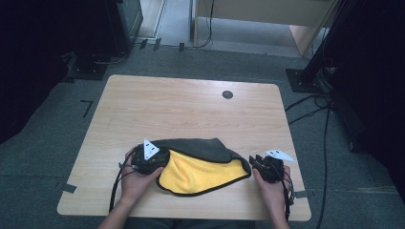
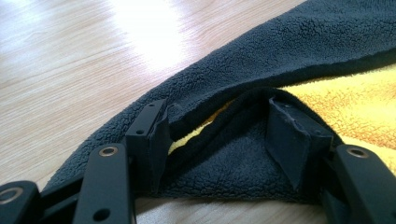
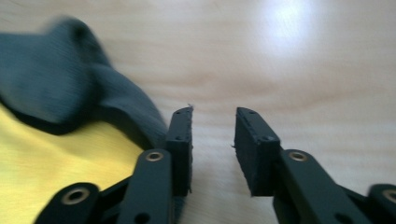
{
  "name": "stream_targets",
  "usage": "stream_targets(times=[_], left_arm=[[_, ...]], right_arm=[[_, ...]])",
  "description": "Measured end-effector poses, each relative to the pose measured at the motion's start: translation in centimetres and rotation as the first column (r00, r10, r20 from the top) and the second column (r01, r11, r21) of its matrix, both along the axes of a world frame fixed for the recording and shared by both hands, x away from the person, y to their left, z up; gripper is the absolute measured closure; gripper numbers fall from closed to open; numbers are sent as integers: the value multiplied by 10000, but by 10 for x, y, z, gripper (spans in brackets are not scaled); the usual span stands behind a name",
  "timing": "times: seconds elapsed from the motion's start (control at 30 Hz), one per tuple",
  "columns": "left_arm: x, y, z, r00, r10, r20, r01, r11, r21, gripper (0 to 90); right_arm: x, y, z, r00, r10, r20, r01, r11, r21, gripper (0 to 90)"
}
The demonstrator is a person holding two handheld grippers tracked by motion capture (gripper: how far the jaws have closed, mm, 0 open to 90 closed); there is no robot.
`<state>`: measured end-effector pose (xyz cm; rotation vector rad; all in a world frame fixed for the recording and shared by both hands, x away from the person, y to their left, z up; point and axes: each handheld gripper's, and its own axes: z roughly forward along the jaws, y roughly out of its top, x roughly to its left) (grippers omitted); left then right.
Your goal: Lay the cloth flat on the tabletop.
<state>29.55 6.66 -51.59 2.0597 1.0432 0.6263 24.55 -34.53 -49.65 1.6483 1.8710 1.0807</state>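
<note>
Cloth (image 1: 203, 167) between grippers, on table (image 1: 191, 109)

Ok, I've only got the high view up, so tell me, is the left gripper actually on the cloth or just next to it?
Observer: The left gripper stands open, with a folded grey corner of the cloth lying between its jaws.
Operator: And is the right one holding anything?
Observer: No. The right gripper is open with bare table between its jaws; the cloth's edge lies just outside one jaw.
Operator: Which side of the cloth faces up by the left jaws?
Observer: Grey fleece on top, folded over, with yellow showing in the gap under the fold.
</note>
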Motion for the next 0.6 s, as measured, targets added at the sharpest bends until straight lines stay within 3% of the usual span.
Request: stream_targets(times=[0.07, 0.1, 0.13, 0.17, 0.27, 0.33, 0.4, 0.43, 0.5, 0.6], left_arm=[[0, 1, 0, 10000, 30, -27, -30, 10000, -37, 409], [0, 1, 0, 10000, 38, -29, -38, 10000, -24, 412], [0, 1, 0, 10000, 54, -25, -54, 10000, -22, 412], [0, 1, 0, 9999, 98, -21, -98, 10000, -14, 416], [0, 4, 1, 9995, 317, -36, -317, 9993, -218, 425], [1, 7, 1, 9990, 426, -147, -431, 9983, -380, 425], [2, 11, 3, 9981, 529, -303, -543, 9974, -472, 435], [3, 13, 4, 9973, 670, -309, -687, 9959, -588, 446], [5, 18, 6, 9954, 904, -328, -925, 9934, -685, 453], [9, 26, 6, 9938, 1093, -194, -1098, 9936, -269, 474]], right_arm=[[-4, 7, 8, 9968, 615, 509, -626, 9978, 210, 598], [-4, 19, 13, 9878, 1430, 622, -1468, 9872, 616, 538], [-4, 19, 13, 9878, 1430, 622, -1468, 9872, 616, 538], [-3, 27, 13, 9811, 1846, 577, -1882, 9800, 646, 519], [3, 53, 9, 9681, 2479, 376, -2477, 9688, -101, 488], [10, 69, 6, 9616, 2740, 148, -2724, 9598, -681, 558], [19, 78, 5, 9582, 2858, -137, -2854, 9511, -1177, 746], [24, 81, 6, 9565, 2916, -87, -2907, 9501, -1131, 823], [38, 85, 10, 9557, 2943, -19, -2933, 9518, -893, 899], [67, 90, 19, 9672, 2516, 345, -2478, 9648, -875, 900]])
